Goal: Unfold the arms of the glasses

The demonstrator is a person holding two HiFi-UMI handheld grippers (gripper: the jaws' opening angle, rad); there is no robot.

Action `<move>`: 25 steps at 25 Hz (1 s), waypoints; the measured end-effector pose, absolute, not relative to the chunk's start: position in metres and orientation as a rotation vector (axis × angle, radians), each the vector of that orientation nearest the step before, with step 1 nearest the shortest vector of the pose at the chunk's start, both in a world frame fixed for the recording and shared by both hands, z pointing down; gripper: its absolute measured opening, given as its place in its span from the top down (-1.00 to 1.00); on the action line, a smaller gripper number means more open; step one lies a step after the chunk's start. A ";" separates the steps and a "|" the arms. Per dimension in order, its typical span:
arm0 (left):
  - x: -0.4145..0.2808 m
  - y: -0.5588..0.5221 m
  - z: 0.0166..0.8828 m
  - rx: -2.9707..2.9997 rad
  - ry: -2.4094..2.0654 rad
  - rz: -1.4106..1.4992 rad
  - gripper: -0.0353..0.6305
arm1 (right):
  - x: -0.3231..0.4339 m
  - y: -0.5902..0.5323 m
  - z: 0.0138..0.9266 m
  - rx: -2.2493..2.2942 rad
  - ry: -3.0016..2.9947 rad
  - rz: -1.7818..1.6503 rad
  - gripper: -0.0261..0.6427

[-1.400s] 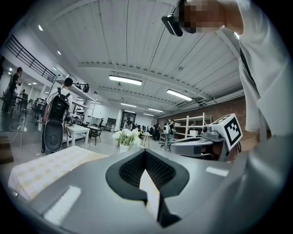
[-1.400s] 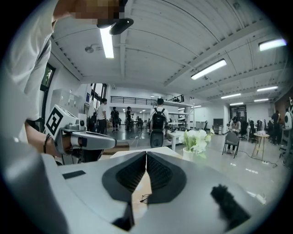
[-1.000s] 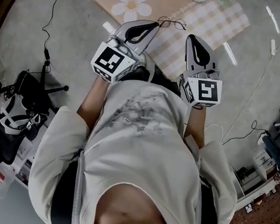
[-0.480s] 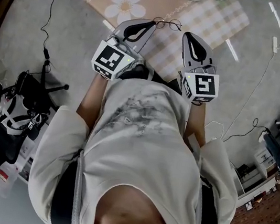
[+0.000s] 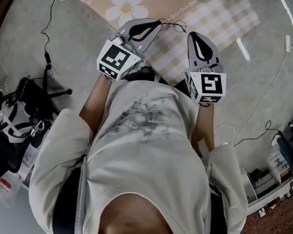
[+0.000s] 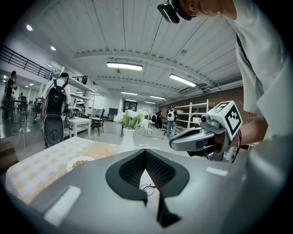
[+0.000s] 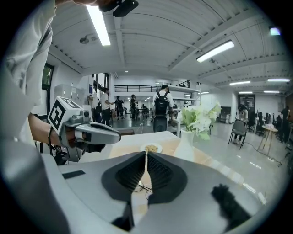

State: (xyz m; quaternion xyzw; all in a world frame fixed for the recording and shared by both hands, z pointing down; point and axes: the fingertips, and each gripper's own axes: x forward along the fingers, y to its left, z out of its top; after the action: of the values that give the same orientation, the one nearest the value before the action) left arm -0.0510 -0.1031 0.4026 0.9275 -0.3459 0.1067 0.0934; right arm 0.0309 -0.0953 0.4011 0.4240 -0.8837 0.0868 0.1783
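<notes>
Left claw (image 5: 162, 23) and right claw (image 5: 190, 34), both pinched together empty beside the glasses (image 5: 174, 24), may shove the thin frame unless opened first.

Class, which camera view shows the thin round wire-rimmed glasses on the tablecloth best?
The head view: the thin round wire-rimmed glasses show whole, both lenses, on the checked tablecloth. Each gripper view shows only a scrap of their wire frame through a narrow gap.
</notes>
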 end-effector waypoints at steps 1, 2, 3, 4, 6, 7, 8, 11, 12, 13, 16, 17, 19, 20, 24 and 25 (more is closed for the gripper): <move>-0.050 -0.104 0.404 2.752 -1.023 0.323 0.86 | 0.032 -0.096 0.402 1.197 -2.497 0.248 0.87; -0.049 -0.105 0.406 2.751 -1.019 0.330 0.86 | 0.032 -0.097 0.404 1.195 -2.495 0.251 0.87; -0.048 -0.106 0.407 2.750 -1.015 0.337 0.86 | 0.033 -0.098 0.405 1.193 -2.492 0.254 0.87; -0.047 -0.107 0.409 2.749 -1.010 0.344 0.86 | 0.033 -0.099 0.406 1.191 -2.489 0.257 0.87; -0.045 -0.110 0.413 2.745 -1.001 0.354 0.86 | 0.035 -0.101 0.409 1.189 -2.481 0.261 0.87; -0.044 -0.110 0.414 2.743 -0.997 0.358 0.86 | 0.036 -0.102 0.410 1.188 -2.478 0.264 0.87; -0.043 -0.111 0.416 2.742 -0.993 0.364 0.86 | 0.037 -0.102 0.412 1.186 -2.474 0.267 0.87; -0.039 -0.113 0.421 2.740 -0.978 0.385 0.86 | 0.039 -0.104 0.415 1.182 -2.463 0.274 0.87; -0.038 -0.114 0.423 2.739 -0.975 0.393 0.86 | 0.040 -0.104 0.417 1.180 -2.458 0.276 0.87; -0.037 -0.114 0.425 2.738 -0.971 0.400 0.86 | 0.041 -0.105 0.418 1.178 -2.455 0.279 0.87; -0.034 -0.116 0.430 2.732 -0.962 0.421 0.86 | 0.042 -0.106 0.421 1.171 -2.451 0.285 0.87; -0.033 -0.117 0.431 2.731 -0.958 0.427 0.86 | 0.043 -0.107 0.422 1.168 -2.451 0.287 0.85; -0.031 -0.118 0.435 2.728 -0.948 0.442 0.83 | 0.043 -0.107 0.424 1.160 -2.451 0.291 0.81; -0.030 -0.118 0.436 2.726 -0.944 0.449 0.82 | 0.043 -0.108 0.425 1.156 -2.450 0.293 0.81; -0.027 -0.121 0.443 2.717 -0.930 0.476 0.79 | 0.045 -0.110 0.430 1.143 -2.446 0.306 0.78; -0.026 -0.121 0.445 2.715 -0.927 0.483 0.79 | 0.045 -0.111 0.431 1.140 -2.446 0.309 0.78</move>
State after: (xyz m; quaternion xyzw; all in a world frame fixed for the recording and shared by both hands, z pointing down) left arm -0.0260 -0.1215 0.4449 0.9269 -0.3166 0.1648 0.1160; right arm 0.0448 -0.1107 0.4309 0.4102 -0.8801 0.1114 0.2113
